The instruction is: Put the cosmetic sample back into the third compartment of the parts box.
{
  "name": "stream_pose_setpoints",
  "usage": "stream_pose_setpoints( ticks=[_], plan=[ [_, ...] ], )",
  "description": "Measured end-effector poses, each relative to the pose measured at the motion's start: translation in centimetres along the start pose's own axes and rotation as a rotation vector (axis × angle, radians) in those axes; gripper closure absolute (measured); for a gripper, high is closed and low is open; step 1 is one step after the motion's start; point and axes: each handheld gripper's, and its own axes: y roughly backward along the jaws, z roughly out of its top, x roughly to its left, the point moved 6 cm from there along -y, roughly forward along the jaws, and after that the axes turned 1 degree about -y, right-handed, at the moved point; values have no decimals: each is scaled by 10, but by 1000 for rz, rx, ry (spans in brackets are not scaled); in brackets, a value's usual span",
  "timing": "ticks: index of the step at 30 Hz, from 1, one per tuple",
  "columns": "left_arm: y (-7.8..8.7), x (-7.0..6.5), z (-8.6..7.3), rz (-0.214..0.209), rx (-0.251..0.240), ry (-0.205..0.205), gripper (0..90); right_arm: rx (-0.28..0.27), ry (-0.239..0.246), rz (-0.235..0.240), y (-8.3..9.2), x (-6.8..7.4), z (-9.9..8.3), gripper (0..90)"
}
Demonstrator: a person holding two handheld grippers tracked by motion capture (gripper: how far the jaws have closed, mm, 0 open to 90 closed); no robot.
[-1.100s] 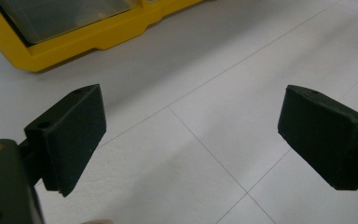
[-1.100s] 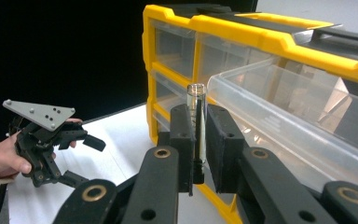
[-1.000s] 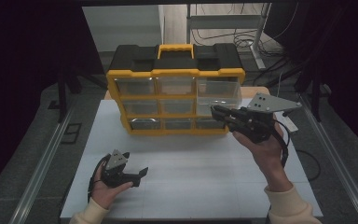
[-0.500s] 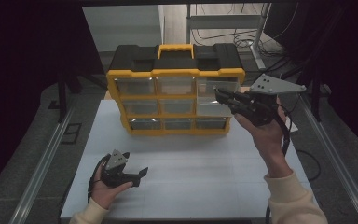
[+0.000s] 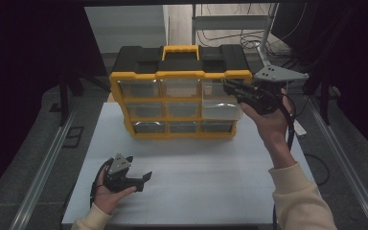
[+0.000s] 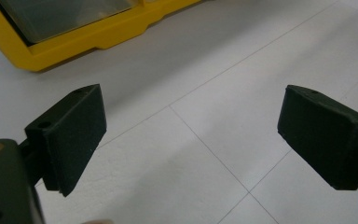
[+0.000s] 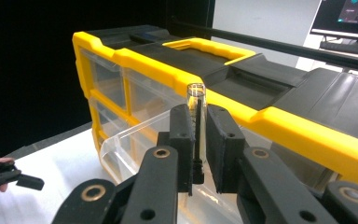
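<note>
Right gripper pinching a clear tube, pads tight on both sides. Tube upright between the jaws, open rim poking out above the pad tips, a thin dark rod visible inside. Held up at the organizer's top-right corner, level with its yellow rim. Directly below and ahead of the jaws: a clear drawer pulled out of the right column, tube clear of it. Same gripper in the high view against the top-right drawer front.

Left gripper spread wide, nothing between the pads, low over the white table. Organizer's yellow base well ahead of it, apart.
</note>
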Motion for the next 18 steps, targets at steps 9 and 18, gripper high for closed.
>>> stream_pose_setpoints(
  ticks=[9,18],
  plan=[
    [0,0,0,4,0,-1,86,14,23,-35,-4,-2,-4,401],
    [0,-1,1,-3,-3,-3,86,-39,-16,-40,20,2,-14,212]
  ],
)
